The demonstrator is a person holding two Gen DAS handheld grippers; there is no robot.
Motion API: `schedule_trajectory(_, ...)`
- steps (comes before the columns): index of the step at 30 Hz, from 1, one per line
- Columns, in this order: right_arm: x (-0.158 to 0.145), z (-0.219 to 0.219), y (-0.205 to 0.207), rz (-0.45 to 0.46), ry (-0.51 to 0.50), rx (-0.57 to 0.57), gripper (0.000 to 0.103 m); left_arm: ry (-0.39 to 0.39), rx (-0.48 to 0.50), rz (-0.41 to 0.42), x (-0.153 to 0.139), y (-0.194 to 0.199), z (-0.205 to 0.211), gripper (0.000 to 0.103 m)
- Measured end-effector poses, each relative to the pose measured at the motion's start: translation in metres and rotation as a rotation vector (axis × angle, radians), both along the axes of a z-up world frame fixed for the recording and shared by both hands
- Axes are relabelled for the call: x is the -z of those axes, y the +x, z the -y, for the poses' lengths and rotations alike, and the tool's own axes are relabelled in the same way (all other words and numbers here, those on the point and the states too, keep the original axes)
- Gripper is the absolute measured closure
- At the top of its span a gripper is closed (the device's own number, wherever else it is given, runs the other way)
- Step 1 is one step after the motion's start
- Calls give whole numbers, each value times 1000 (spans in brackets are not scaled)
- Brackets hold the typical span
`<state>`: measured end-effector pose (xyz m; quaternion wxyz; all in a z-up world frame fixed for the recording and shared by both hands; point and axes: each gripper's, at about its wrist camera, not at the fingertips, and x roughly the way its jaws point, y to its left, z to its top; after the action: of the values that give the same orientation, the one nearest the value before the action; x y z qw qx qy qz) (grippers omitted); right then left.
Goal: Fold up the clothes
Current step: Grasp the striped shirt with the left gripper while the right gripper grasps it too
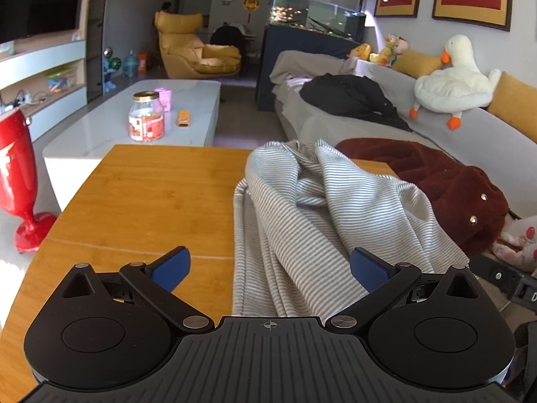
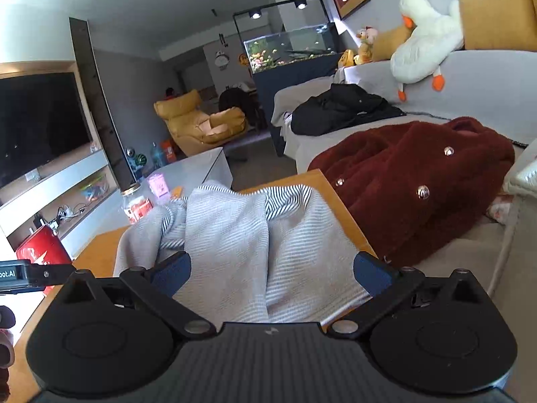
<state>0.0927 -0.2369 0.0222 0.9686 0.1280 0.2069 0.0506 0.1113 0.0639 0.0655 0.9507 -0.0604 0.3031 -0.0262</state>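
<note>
**Striped garment, still unfolded**

I see one grey-and-white striped garment (image 1: 302, 208) lying crumpled on the wooden bench (image 1: 141, 194), heaped in loose folds toward its right side. In my right wrist view a darker black-and-white striped inner part (image 2: 285, 201) shows at its far end.

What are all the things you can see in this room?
striped garment: 1, grey and white, crumpled on the wooden table
wooden table: 1, orange-brown, nearest
fuzzy coat: 1, dark red with shiny studs, on the sofa
black jacket: 1, on the sofa, farther back
sofa: 1, grey, right side
goose plush: 1, white, on the sofa back
jar: 1, clear with red label, on the white coffee table
armchair: 1, yellow, far end
fish tank: 1, lit, behind the sofa
left gripper: fingers blue, open
right gripper: fingers blue, open
</note>
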Motion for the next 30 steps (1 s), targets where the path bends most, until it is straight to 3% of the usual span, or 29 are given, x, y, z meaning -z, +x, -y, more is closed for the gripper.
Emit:
schedule_trajectory(8, -11, -18, 28, 18, -107, -62, 1, -61, 50, -51, -1, 76, -6, 0)
schedule_trajectory(12, -18, -33, 42, 37, -171, -104, 11, -53, 89, -123, 16, 119, 4, 2)
schedule_trajectory(18, -24, -56, 84, 43, -217, -175, 38, -96, 95, -253, 54, 153, -2, 44)
schedule_trajectory(20, -28, -63, 100, 47, -220, -179, 42, -102, 96, -228, 51, 155, -8, 68)
schedule_trajectory(22, -31, -70, 114, 44, -225, -182, 46, -108, 98, -202, 48, 156, -13, 79)
schedule_trajectory(27, -26, -111, 150, 20, -337, -246, 44, -79, 38, -60, 9, 166, -47, 83)
schedule_trajectory(30, -8, -145, 181, -41, -430, -283, 17, -53, 12, -35, -4, 177, -65, 83)
